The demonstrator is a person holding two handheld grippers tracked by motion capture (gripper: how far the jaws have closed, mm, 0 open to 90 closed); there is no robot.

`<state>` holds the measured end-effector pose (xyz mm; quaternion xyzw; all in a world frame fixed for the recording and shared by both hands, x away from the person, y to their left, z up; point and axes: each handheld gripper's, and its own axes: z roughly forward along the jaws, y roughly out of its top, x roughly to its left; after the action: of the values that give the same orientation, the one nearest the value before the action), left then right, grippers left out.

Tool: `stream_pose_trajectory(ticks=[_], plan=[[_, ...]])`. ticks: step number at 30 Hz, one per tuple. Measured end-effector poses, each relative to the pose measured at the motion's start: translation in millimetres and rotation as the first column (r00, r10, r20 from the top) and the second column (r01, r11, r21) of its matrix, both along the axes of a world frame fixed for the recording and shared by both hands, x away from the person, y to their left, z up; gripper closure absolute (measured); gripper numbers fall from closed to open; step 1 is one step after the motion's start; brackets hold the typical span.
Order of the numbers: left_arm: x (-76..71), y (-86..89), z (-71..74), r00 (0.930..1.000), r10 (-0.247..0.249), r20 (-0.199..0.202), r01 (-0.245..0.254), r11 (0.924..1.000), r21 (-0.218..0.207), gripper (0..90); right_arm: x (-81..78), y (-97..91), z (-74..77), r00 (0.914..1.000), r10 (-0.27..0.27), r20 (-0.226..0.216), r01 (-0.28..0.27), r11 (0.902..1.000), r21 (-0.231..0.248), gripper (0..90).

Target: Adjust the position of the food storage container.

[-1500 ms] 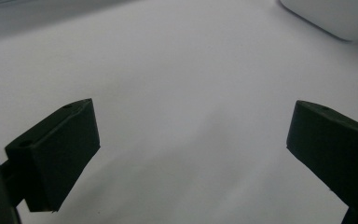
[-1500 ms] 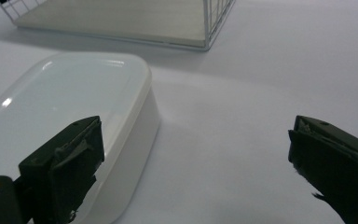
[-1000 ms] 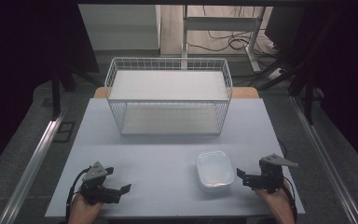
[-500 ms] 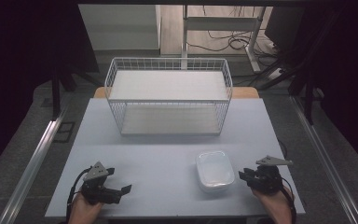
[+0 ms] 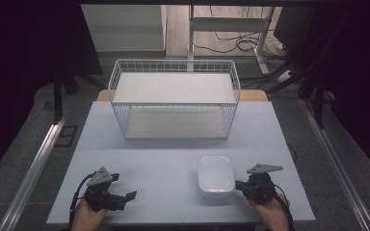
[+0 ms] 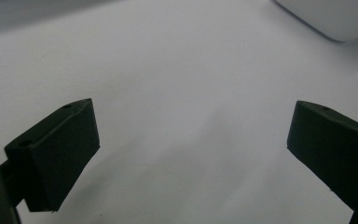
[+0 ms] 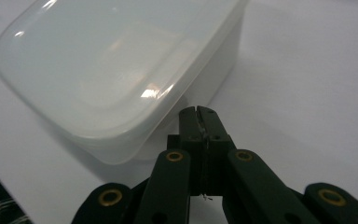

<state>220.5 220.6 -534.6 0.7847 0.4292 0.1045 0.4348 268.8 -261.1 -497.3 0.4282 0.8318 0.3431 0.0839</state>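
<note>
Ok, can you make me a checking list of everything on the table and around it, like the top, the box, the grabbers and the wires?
Surface: pale table top, bare apart from the things below.
Job's things: white lidded plastic container near the front right; white wire basket at the back, nothing in it.
Clutter: nothing seen.
Grippers: right gripper has just closed, jaws together with nothing between them, tip right beside the container's edge; left gripper open over bare table.
Cables: one trails from each gripper; more lie on the floor behind the table.
Surroundings: dark floor, metal rails at both sides, desk legs at the back.
</note>
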Motion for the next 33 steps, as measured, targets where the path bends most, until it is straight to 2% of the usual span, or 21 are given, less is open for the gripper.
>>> stream_pose_trajectory(ticks=[5, 10, 15, 20, 23, 25, 27, 28, 30, 31, 32, 33], plan=[[0.3, -0.3, -0.2, 1.0, 0.0, -0.002, 0.0, 1.0, -0.002, 2.0, -4.0, 24.4, -1.8, 0.9969, 0.078, -0.004, -0.078, 0.9967, 0.02, 89.6], [0.6, -0.4, 0.5, 0.9999, 0.004, -0.01, -0.004, 0.9999, -0.01, 2.1, -5.4, 49.3, -5.7, 0.9897, 0.143, -0.002, -0.143, 0.9897, 0.0, 89.6], [1.7, -0.1, 0.9, 0.9995, 0.001, -0.033, -0.003, 0.999, -0.046, 2.8, -6.9, 77.3, -9.9, 0.9757, 0.219, -0.004, -0.219, 0.9757, 0.003, 89.6], [3.2, -6.0, 1.5, 0.9991, -0.01, -0.041, 0.009, 0.9997, -0.025, 3.4, -5.2, 102.5, -15.1, 0.9642, 0.265, -0.004, -0.265, 0.9642, 0.013, 89.6], [4.2, -9.0, 2.8, 0.9988, -0.016, -0.046, 0.014, 0.9995, -0.029, 4.0, -5.1, 112.9, -15.7, 0.9564, 0.292, 0.004, -0.292, 0.9564, -0.006, 89.5], [4.5, -11.1, 4.5, 0.9992, -0.004, -0.04, 0.003, 0.9999, -0.013, 6.8, -5.2, 108.5, -12.1, 0.9598, 0.281, 0.008, -0.281, 0.9598, -0.005, 89.5], [5.5, -13.8, 6.1, 0.9992, -0.006, -0.04, 0.005, 0.9998, -0.019, 8.5, -4.3, 104.9, -10.2, 0.9629, 0.27, 0.01, -0.27, 0.9629, -0.003, 89.5], [6.7, -17.1, 7.8, 0.999, -0.017, -0.041, 0.015, 0.9991, -0.039, 16.0, 0.8, 89.0, -3.9, 0.9762, 0.216, 0.017, -0.216, 0.9762, 0.017, 89.4], [8.9, -24.9, 9.8, 0.9988, -0.027, -0.04, 0.024, 0.9977, -0.063, 22.6, 5.3, 79.0, -0.5, 0.9845, 0.172, 0.035, -0.172, 0.985, 0.007, 89.4], [10.4, -30.0, 10.7, 0.9985, -0.039, -0.039, 0.036, 0.9961, -0.08, 29.9, 9.7, 71.7, 2.5, 0.9894, 0.136, 0.052, -0.136, 0.9907, 0.003, 89.4], [10.4, -30.0, 10.7, 0.9985, -0.039, -0.039, 0.036, 0.9961, -0.08, 37.4, 9.7, 71.7, 2.5, 0.9894, 0.136, 0.052, -0.136, 0.9907, 0.003, 89.4], [14.7, -43.4, 11.9, 0.9965, -0.069, -0.047, 0.063, 0.9924, -0.105, 44.2, 19.0, 64.7, 5.7, 0.9919, 0.104, 0.072, -0.106, 0.9943, 0.013, 89.4]])
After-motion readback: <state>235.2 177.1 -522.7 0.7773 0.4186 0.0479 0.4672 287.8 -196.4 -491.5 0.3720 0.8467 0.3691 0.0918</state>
